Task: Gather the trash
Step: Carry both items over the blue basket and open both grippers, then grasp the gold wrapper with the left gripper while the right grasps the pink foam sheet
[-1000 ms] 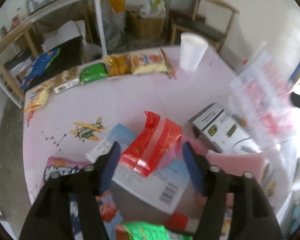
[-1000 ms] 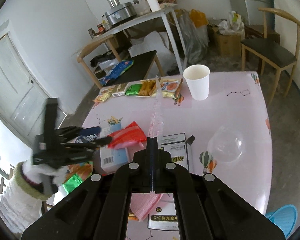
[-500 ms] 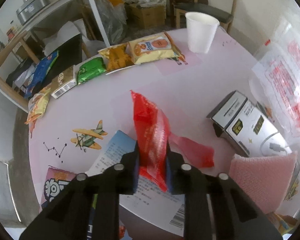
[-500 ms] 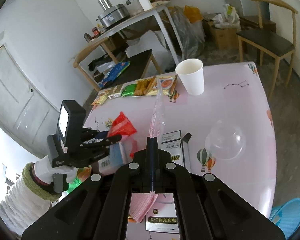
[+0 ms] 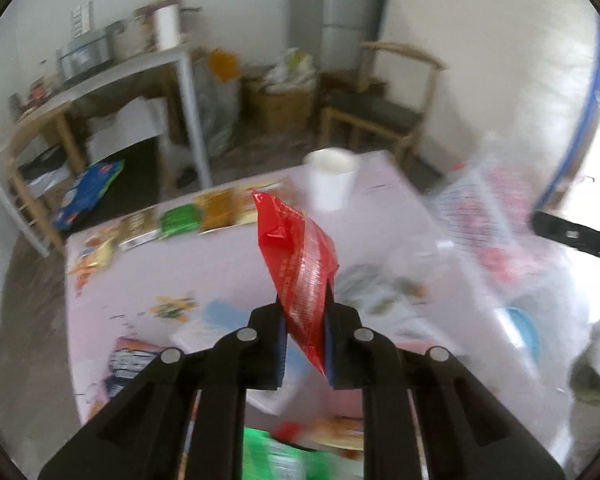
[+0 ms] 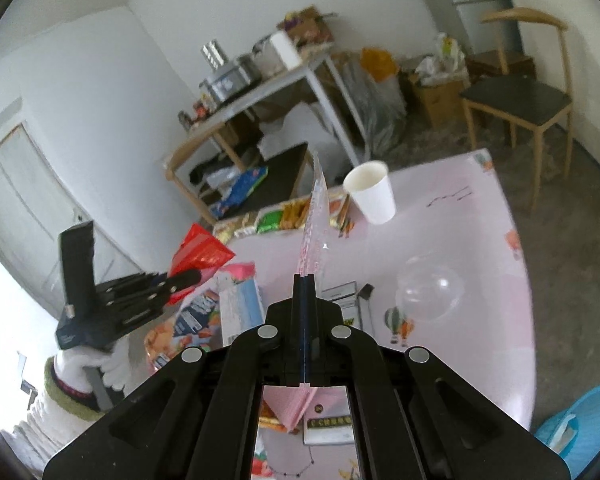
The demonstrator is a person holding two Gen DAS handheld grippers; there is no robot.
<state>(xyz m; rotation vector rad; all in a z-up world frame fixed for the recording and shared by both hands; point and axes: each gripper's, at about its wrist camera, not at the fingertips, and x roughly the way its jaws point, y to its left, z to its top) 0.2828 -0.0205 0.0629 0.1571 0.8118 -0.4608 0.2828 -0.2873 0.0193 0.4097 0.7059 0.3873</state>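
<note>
Trash: a red wrapper (image 5: 300, 264) is pinched in the left tool (image 5: 305, 344), its jaws closing on it, clear of the table (image 5: 140, 272). The right tool (image 6: 305, 280) is clenched on a clear bag (image 6: 314, 216) edge. Packets (image 5: 180, 218) at 11 o'clock and the cup (image 5: 332, 178) at 12 remain uncollected.

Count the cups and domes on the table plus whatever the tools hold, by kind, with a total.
White paper cup: 1
Clear plastic dome: 1
Red foil wrapper: 1
Clear printed plastic bag: 1
Total: 4
</note>
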